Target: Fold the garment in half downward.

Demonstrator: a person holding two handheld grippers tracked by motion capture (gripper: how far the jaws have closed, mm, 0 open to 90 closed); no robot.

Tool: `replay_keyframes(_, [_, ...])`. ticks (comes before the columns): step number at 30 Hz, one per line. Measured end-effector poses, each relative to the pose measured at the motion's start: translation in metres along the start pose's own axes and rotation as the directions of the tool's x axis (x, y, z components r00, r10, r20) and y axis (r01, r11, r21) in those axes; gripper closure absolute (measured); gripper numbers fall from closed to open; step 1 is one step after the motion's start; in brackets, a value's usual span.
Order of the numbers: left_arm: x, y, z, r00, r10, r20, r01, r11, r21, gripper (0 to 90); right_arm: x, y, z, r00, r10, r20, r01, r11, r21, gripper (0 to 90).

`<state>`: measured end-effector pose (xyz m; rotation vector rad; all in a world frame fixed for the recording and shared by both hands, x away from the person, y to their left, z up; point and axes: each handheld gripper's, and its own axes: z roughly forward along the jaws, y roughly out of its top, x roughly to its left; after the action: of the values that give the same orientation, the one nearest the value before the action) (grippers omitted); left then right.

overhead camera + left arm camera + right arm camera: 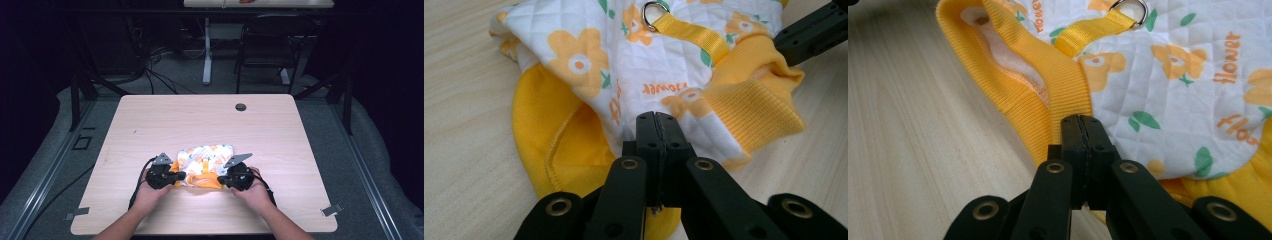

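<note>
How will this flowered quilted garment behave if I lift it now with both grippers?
The garment will probably sag between the left gripper and right gripper: it is soft quilted cloth, already rumpled. It looks light, so the shut jaws should hold it. The metal ring on its yellow strap may swing.
</note>
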<state>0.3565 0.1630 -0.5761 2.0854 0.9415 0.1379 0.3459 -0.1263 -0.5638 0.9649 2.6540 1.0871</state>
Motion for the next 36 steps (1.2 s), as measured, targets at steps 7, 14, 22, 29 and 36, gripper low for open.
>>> replay_keyframes(7, [0.005, 0.002, 0.002, 0.9999, -0.014, -0.003, 0.014, 0.9998, -0.011, 90.0, -0.005, 0.004, 0.002, 0.9999, 0.002, 0.011, -0.002, 1.0, 0.004, 89.8])
replay_keyframes(14, [0.007, 0.002, 0.003, 0.9997, -0.023, -0.005, 0.023, 0.9995, -0.021, 90.0, -0.008, 0.007, 0.004, 0.9998, 0.009, 0.019, -0.009, 1.0, 0.003, 89.8])
replay_keyframes(22, [0.006, 0.002, 0.003, 0.9997, -0.024, -0.009, 0.024, 0.9994, -0.025, 90.0, -0.008, 0.007, 0.004, 0.9998, 0.014, 0.017, -0.014, 1.0, -0.002, 89.6])
replay_keyframes(29, [0.004, 0.003, 0.001, 0.9997, -0.023, -0.006, 0.023, 0.9994, -0.026, 90.0, -0.002, 0.008, -0.005, 0.9999, 0.006, -0.011, -0.007, 0.999, -0.04, 89.1])
replay_keyframes(36, [0.001, 0.009, -0.01, 1.0, -0.008, -0.003, 0.008, 0.9991, -0.043, 89.9, 0.004, 0.006, -0.024, 0.9998, -0.005, -0.019, 0.004, 0.996, -0.084, 88.9])
